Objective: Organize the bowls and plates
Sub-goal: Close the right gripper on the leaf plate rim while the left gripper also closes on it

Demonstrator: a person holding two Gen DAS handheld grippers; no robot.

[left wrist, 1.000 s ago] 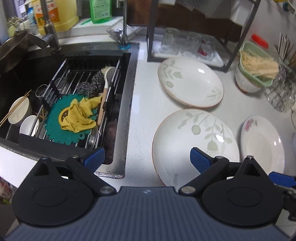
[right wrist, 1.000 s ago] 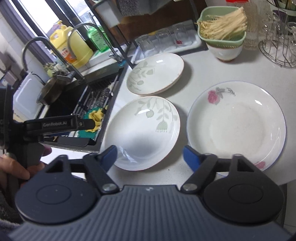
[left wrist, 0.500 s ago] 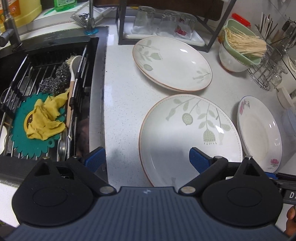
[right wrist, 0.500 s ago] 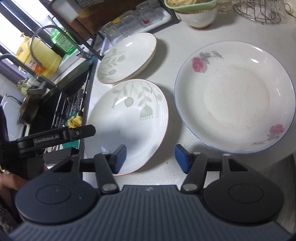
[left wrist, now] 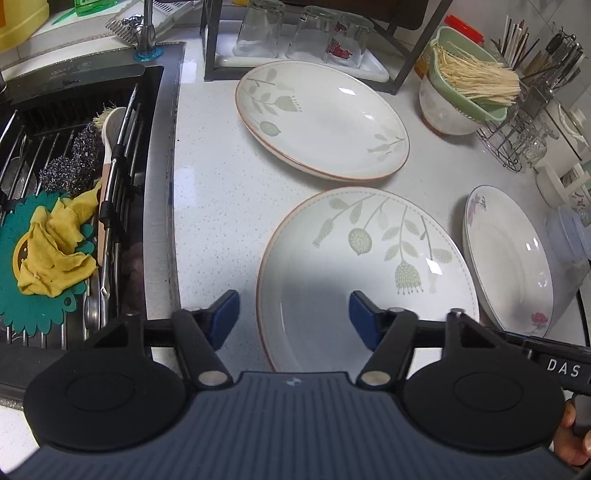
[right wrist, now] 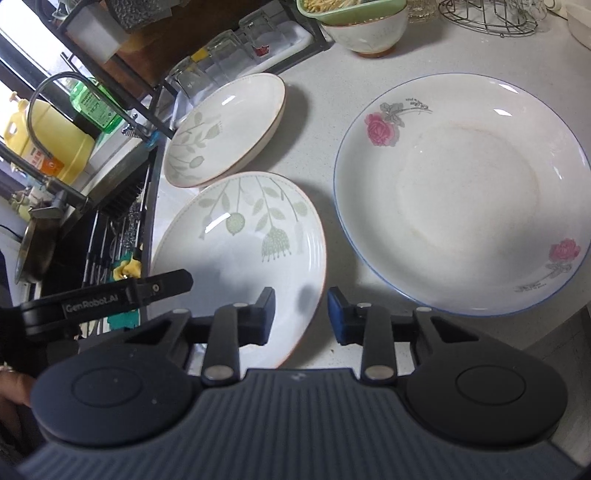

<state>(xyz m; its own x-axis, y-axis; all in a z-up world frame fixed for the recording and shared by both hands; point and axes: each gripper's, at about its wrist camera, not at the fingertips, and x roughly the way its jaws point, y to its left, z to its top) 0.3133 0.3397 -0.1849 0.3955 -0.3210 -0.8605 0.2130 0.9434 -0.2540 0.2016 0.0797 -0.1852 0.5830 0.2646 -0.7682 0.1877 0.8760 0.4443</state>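
Three plates lie on the white counter. The near leaf-pattern plate point(left wrist: 369, 266) point(right wrist: 236, 258) sits closest to both grippers. My left gripper point(left wrist: 294, 314) hangs over its left rim with the jaws closing; the rim lies between the pads, which do not touch it. My right gripper point(right wrist: 301, 314) straddles the plate's right rim, its jaws also closing and narrow, with a small gap still on each side. A second leaf plate point(left wrist: 321, 118) point(right wrist: 225, 129) lies behind, and a rose plate point(left wrist: 509, 258) point(right wrist: 461, 195) to the right. A white bowl point(left wrist: 447, 114) point(right wrist: 365, 33) holds a green strainer of noodles.
The black sink point(left wrist: 55, 184) with a rack, scourers and a yellow cloth point(left wrist: 51, 251) lies left of the plates. Upturned glasses point(left wrist: 303, 33) stand under a dark shelf frame at the back. A wire rack point(left wrist: 524, 136) stands far right. The counter's front edge runs just below the plates.
Both grippers have sunk toward the near leaf plate and their jaws have narrowed around its rims. The left view has swung from the sink toward the plates.
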